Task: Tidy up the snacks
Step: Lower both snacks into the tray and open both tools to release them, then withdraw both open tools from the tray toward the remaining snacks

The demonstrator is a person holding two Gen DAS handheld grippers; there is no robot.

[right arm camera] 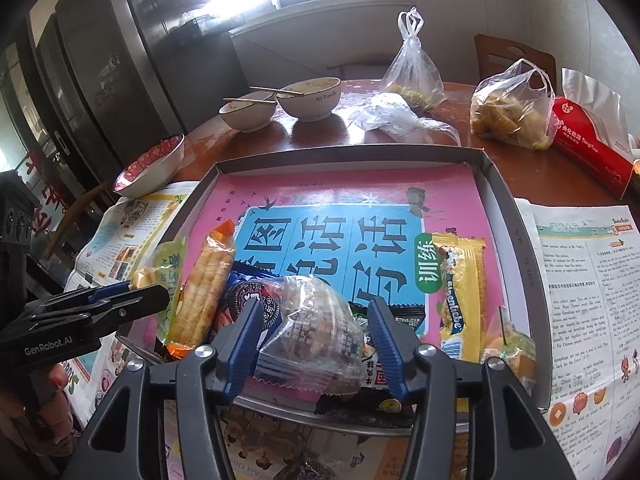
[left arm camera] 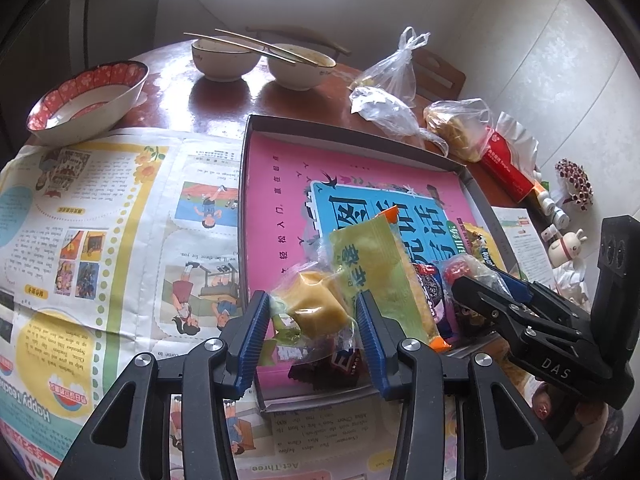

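A shallow grey box [right arm camera: 505,208] holds a pink and blue book with several snacks lying on its near end. My left gripper [left arm camera: 314,320] is shut on a yellow cake in a clear wrapper [left arm camera: 316,304], at the box's near left corner. A green and orange cracker packet [left arm camera: 376,264] leans just right of it. My right gripper [right arm camera: 316,336] stands open around a round pastry in a clear wrapper [right arm camera: 316,320], which rests on the other snacks with its pads just off it. An Oreo packet [right arm camera: 248,300] and a yellow Alpenliebe packet [right arm camera: 460,292] lie beside it.
Newspaper [left arm camera: 100,208] covers the brown table around the box. A red-patterned bowl [left arm camera: 88,96] and two white bowls with chopsticks [left arm camera: 256,48] stand behind. Knotted plastic bags of food [right arm camera: 508,108] and a red packet [right arm camera: 588,148] lie at the back right.
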